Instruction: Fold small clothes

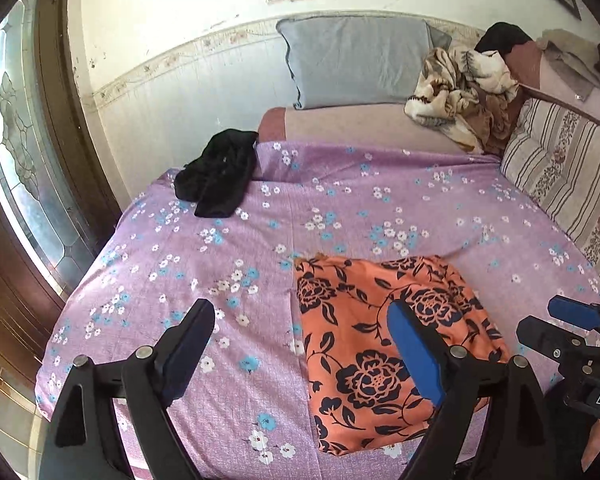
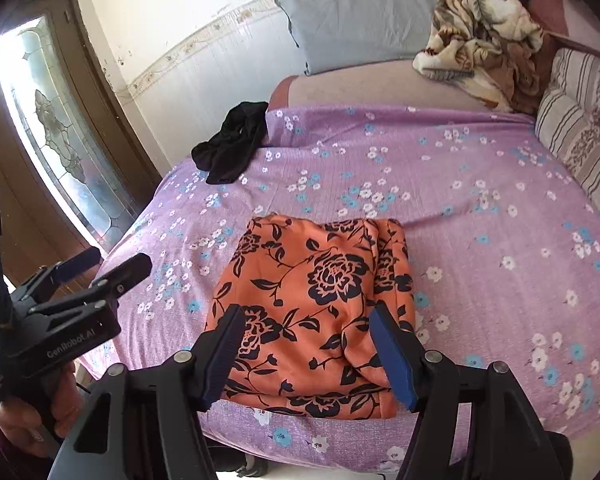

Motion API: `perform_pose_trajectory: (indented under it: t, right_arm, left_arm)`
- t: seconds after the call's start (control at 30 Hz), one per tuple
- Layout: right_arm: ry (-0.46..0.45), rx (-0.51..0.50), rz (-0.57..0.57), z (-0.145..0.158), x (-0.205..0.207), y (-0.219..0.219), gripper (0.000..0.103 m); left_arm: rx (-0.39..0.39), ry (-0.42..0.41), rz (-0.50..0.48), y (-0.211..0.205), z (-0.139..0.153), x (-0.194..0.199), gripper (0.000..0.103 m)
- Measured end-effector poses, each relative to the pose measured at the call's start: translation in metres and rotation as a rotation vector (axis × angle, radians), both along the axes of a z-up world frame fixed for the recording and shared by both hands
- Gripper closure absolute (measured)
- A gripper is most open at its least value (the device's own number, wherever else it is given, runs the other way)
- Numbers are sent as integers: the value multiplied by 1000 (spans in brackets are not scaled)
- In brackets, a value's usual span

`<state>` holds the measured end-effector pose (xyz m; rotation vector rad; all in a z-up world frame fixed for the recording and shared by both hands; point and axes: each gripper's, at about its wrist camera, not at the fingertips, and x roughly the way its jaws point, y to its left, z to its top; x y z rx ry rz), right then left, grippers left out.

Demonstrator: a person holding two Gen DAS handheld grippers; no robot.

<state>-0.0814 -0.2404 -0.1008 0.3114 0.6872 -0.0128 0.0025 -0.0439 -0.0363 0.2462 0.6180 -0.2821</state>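
An orange garment with black flowers (image 1: 376, 344) lies folded into a rectangle near the front edge of the bed; it also shows in the right wrist view (image 2: 316, 312). A crumpled black garment (image 1: 220, 176) lies at the bed's far left, also seen from the right wrist (image 2: 232, 144). My left gripper (image 1: 300, 332) is open and empty, above the bed just left of the orange garment. My right gripper (image 2: 306, 332) is open and empty, hovering over the orange garment's near end. Each gripper shows in the other's view: the right (image 1: 556, 320), the left (image 2: 108, 264).
The bed has a purple flowered sheet (image 1: 180, 280). A grey pillow (image 1: 356, 60) leans on the back wall. A crumpled beige blanket (image 1: 464, 96) and a striped cushion (image 1: 564, 184) lie at the right. A glass door (image 1: 24, 160) stands at the left.
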Motion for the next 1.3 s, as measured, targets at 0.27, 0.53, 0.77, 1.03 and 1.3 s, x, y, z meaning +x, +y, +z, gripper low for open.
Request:
perform_pose_trajectory:
  t: [0.27,0.53,0.77,1.03,1.3]
  right_arm:
    - [-80,-115,-82,58,-27,-9,34]
    - [-147,-149,-91,94,-44,-10,34]
    - [-159,-150,-96,97,-49,-11,34]
    - [-147,-144,-113,90,-55,-17,34]
    - [-164,-169,-128,96,-62,-19,34]
  left_arm:
    - [-65,-78,27,1,49,-20,3]
    - [-64,-135,71,-4,83,-34,2]
    - [11,-161,71,-15,94,-48,2]
    - [-30,-177,25,-18,106,-60,2]
    - [-44,-191,28,-18,111,-61,2]
